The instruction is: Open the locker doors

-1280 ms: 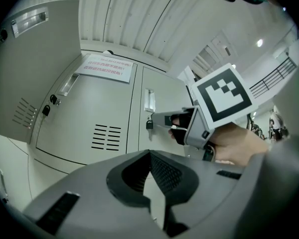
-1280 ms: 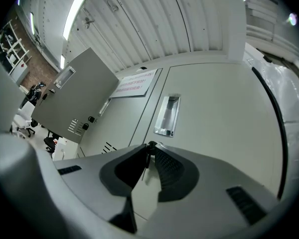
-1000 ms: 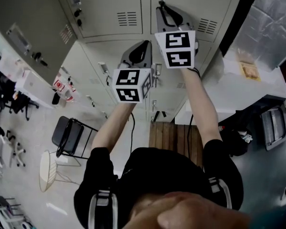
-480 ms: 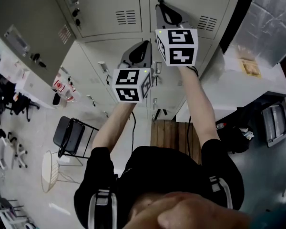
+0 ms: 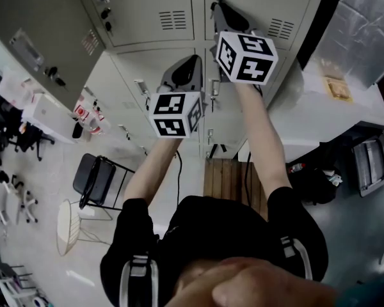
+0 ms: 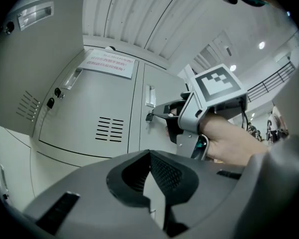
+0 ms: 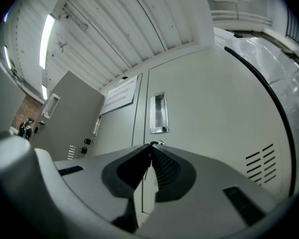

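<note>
Head view: flat, dimmish indoor light with muted colour and soft shadows. Lines bow hard at the edges, and the bottom centre is smeared. Mild glare shows on the foil sheet at upper right. Both gripper views: black round vignette, heavy fisheye, soft near foreground at the bottom. Left gripper view: small ceiling lamps blown out at upper right. Right gripper view: strip light burnt white at upper left, pale sheen on the locker door, lower left in shadow.
</note>
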Demonstrator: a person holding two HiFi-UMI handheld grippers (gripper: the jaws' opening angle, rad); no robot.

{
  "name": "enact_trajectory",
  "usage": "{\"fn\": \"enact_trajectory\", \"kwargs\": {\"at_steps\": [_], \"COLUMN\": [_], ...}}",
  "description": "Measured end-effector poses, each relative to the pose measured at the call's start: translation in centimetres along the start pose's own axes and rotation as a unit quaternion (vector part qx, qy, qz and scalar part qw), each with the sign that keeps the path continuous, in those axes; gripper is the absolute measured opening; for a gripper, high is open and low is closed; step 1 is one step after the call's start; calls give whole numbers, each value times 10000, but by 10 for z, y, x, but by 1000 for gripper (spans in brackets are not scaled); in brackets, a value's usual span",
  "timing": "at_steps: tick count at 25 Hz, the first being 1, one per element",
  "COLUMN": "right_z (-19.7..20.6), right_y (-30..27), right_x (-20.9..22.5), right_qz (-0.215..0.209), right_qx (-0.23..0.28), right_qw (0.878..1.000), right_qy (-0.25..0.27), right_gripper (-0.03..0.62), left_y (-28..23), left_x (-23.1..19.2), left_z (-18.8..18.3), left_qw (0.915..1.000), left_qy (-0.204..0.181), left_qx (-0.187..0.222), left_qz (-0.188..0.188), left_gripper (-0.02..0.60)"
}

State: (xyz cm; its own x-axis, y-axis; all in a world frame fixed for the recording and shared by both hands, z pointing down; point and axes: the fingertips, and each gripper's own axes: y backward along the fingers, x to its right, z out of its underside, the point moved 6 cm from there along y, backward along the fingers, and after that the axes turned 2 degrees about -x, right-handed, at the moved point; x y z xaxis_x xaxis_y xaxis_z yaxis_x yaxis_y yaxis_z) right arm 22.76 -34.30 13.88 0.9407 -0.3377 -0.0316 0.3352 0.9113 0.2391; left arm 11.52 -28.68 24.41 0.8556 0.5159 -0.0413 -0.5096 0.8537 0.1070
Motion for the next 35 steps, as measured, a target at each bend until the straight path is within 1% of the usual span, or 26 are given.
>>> {"fn": "enact_trajectory", "kwargs": {"at_steps": [6,11,16,18,19,22,24,27,30,35], "right_z": [2,4,8,8,8,5,3,2,1,1], "right_y": [1,1,2,2,2,1,1,0,-1,-4], "right_x": [4,5,6,6,5,0,-3,-6,-9,-15], "right_qz": [-156,-190,-161,-114,-58,175,317,472,612,996], "right_qx": [186,318,470,491,478,364,287,194,130,40], "right_qw": [9967,9927,9852,9842,9861,9946,9974,9984,9980,9942], "right_qy": [-771,-1145,-1641,-1698,-1592,-951,-585,-243,-15,409], "right_gripper": [35,35,35,37,37,37,37,37,37,37], "left_y": [13,22,30,32,33,34,35,35,36,38], "left_x": [-8,-12,-16,-17,-18,-19,-20,-20,-22,-23], "left_z": [-3,-3,-3,-3,-3,-3,-2,-1,-2,-1], "left_qw": [9999,9998,9996,9996,9996,9996,9996,9997,9997,9997], "left_qy": [-39,-74,-85,-88,-90,-85,-68,-34,-12,43], "left_qx": [9,-15,-40,-44,-44,-42,-49,-51,-27,1], "left_qz": [-132,-210,-260,-274,-275,-264,-253,-231,-228,-226], "left_gripper": [9,9,9,9,9,9,9,9,9,9]}}
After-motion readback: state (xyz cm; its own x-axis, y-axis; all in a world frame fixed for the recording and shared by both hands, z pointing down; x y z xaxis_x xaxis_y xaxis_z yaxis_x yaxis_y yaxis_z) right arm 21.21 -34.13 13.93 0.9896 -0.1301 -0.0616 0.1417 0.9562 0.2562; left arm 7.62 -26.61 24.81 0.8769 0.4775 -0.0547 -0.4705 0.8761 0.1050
